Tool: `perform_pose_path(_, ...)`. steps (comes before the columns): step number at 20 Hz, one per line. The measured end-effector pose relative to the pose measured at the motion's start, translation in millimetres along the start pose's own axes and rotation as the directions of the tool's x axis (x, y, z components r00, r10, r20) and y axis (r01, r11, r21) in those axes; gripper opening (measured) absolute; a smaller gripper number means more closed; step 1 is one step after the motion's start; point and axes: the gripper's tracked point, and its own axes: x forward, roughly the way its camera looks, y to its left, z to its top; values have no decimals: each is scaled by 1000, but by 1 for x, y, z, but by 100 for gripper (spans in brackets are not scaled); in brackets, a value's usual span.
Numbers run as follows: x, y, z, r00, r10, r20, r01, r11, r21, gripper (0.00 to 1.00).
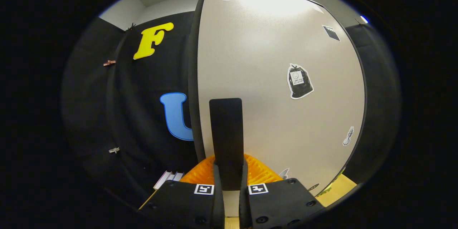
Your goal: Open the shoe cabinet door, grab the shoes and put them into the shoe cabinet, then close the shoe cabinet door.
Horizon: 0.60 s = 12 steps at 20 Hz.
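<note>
Pale grey and faintly glossy, the shoe cabinet door (272, 78) takes up the centre and right of the frame, dotted with a few stickers (300, 81). Low in the middle, the gripper (226, 171) has its two orange fingers (259, 171) closed in on the door's black handle (226, 136), which stands upright between them. A tan tabletop (340, 186) peeks out at lower right.
</note>
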Motion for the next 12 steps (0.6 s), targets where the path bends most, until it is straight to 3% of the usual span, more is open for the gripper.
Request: perform_pose_path(12,-103,-27,2,993,119,-8,-119,993,9,19)
